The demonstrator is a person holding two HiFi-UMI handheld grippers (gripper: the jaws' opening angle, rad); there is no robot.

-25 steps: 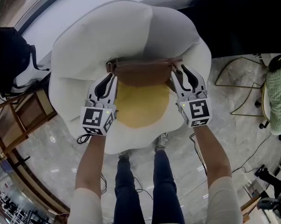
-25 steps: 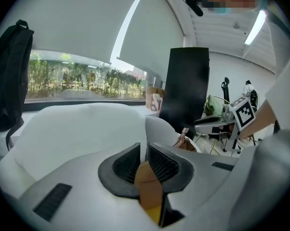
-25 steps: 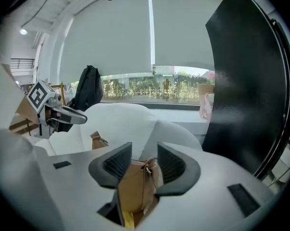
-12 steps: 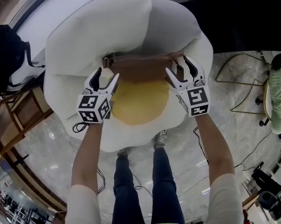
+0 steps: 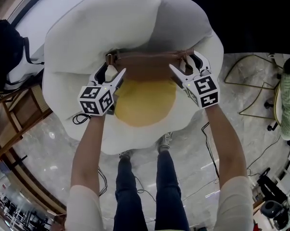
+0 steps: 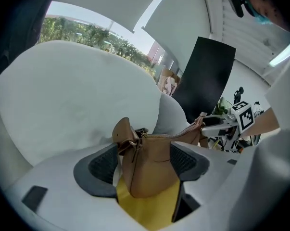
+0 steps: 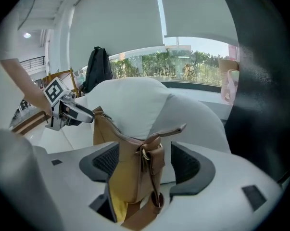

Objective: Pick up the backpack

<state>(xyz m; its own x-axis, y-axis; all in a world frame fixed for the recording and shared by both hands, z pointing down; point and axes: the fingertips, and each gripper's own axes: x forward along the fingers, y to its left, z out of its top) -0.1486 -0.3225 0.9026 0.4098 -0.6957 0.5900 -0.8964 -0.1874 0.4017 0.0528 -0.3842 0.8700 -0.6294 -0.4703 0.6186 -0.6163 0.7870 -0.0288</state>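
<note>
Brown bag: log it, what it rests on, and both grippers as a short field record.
item: brown shoulder bag
resting on: white fried-egg cushion, just above the yellow yolk
left gripper: jaws apart, just been opening; the bag's left end stands between them, pads not pressing
right gripper: jaws apart, just been opening; the bag's buckle and strap end stands between them, pads not pressing
bag held: no, it lies on the cushion
</note>
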